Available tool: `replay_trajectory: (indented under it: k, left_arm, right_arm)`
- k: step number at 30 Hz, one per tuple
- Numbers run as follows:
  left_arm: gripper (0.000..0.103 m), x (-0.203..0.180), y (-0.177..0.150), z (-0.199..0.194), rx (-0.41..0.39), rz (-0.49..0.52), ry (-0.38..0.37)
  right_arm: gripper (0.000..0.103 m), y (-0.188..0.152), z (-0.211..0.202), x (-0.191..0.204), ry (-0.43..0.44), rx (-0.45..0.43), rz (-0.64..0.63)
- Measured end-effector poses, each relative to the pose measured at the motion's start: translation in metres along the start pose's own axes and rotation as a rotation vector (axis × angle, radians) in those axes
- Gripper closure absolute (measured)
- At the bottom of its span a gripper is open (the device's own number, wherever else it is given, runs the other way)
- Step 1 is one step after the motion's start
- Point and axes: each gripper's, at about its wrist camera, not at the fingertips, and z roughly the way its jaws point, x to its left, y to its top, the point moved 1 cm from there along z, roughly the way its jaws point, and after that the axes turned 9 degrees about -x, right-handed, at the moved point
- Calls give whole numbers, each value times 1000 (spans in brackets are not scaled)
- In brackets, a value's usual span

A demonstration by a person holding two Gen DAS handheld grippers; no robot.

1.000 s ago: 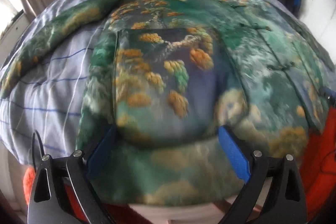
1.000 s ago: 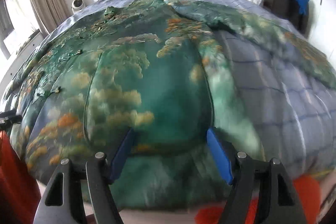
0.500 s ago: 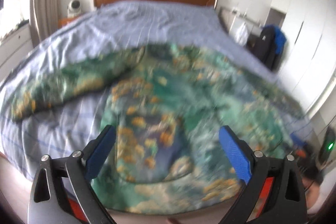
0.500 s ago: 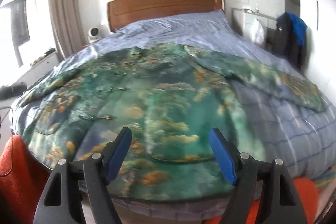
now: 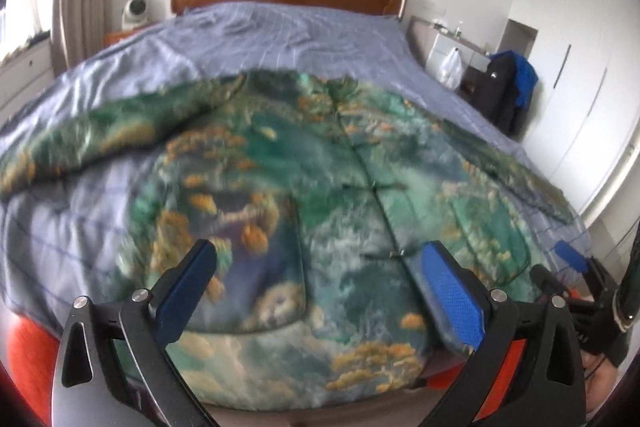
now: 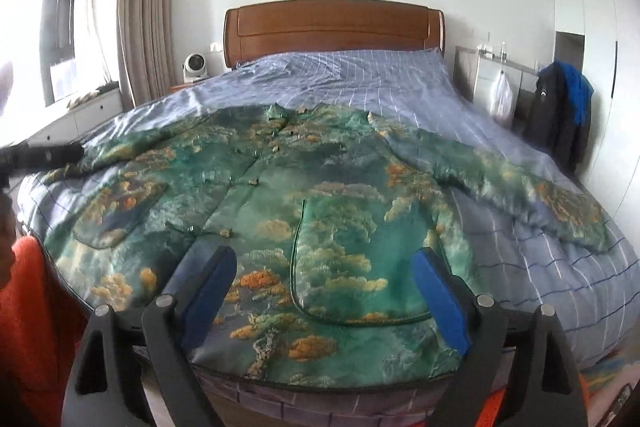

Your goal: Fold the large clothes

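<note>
A large padded jacket (image 6: 332,195), green with orange and gold print, lies spread front-up on the bed, its sleeves out to both sides. In the left wrist view the same jacket (image 5: 328,195) fills the middle, blurred. My left gripper (image 5: 320,291) hovers open above the hem near the left pocket, nothing between its blue pads. My right gripper (image 6: 324,297) hangs over the hem by the right pocket; its jaws are opening and hold nothing. One of the right gripper's fingers (image 5: 571,259) shows at the right edge of the left wrist view.
The bed (image 6: 560,267) has a blue-grey checked cover and a wooden headboard (image 6: 332,27). A small white fan (image 6: 195,65) stands at the back left. A dark coat with blue cloth (image 6: 560,111) hangs at the right by white wardrobes. An orange sleeve (image 6: 28,327) is at lower left.
Both grippers have risen and drawn back from the jacket's hem, and both views have tilted up to show the room. The right jaws stand wider than before.
</note>
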Motion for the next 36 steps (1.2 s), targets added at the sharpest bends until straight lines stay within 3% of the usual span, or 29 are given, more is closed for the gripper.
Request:
replay_trajectory:
  k: [6, 9, 16, 29, 36]
  left_arm:
    - [1, 2, -3, -4, -89, 105, 137]
    - [1, -1, -4, -5, -112, 142, 170]
    - [0, -11, -8, -7, -142, 242, 205]
    - [0, -5, -9, -3, -117, 205, 230]
    - [0, -15, -10, -2, -112, 262, 213]
  right_arm:
    - [14, -12, 8, 3, -13, 22, -1]
    - [14, -15, 11, 3, -30, 21, 4]
    - [8, -16, 11, 3, -82, 2, -8]
    - [7, -19, 15, 12, -94, -3, -46]
    - [3, -19, 14, 14, -98, -13, -58]
